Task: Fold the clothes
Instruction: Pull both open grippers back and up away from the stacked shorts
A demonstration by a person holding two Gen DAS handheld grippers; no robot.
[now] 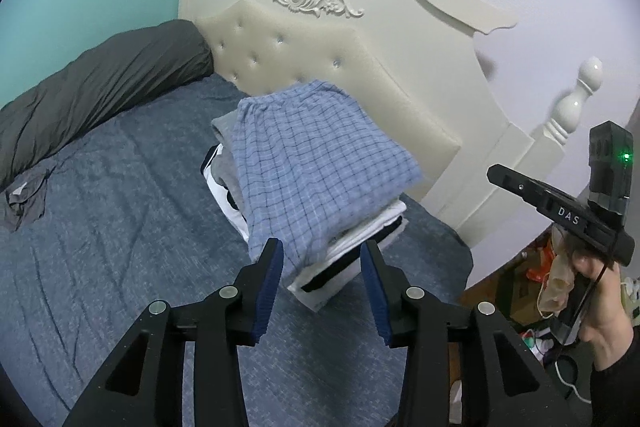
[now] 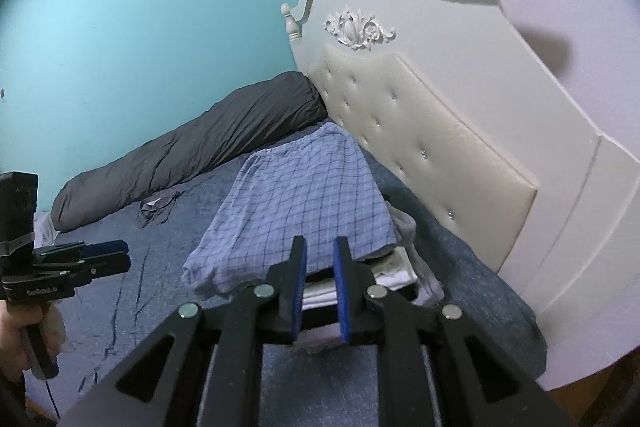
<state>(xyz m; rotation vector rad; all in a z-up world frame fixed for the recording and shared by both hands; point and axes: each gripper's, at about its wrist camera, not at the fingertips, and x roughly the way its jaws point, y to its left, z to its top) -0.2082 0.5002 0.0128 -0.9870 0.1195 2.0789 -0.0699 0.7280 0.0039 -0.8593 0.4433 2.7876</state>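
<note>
A stack of folded clothes lies on the blue bed sheet (image 1: 120, 227) close to the headboard. A folded blue plaid garment (image 1: 320, 163) (image 2: 304, 203) tops it, with white, black and grey pieces (image 1: 352, 259) (image 2: 396, 267) underneath. My left gripper (image 1: 323, 251) hovers just short of the stack's near edge, open, with nothing between its blue pads. My right gripper (image 2: 320, 247) stands at the stack's near edge too, its pads a narrow gap apart and holding nothing. Each gripper shows in the other's view, in a hand: the right one (image 1: 496, 175) and the left one (image 2: 120, 257).
A rolled dark grey duvet (image 1: 100, 87) (image 2: 192, 155) lies along the turquoise wall. A small crumpled grey garment (image 1: 24, 203) (image 2: 156, 211) sits on the sheet near it. The cream padded headboard (image 1: 320, 59) (image 2: 440, 155) rises behind the stack. Boxes and clutter (image 1: 532, 279) lie on the floor beside the bed.
</note>
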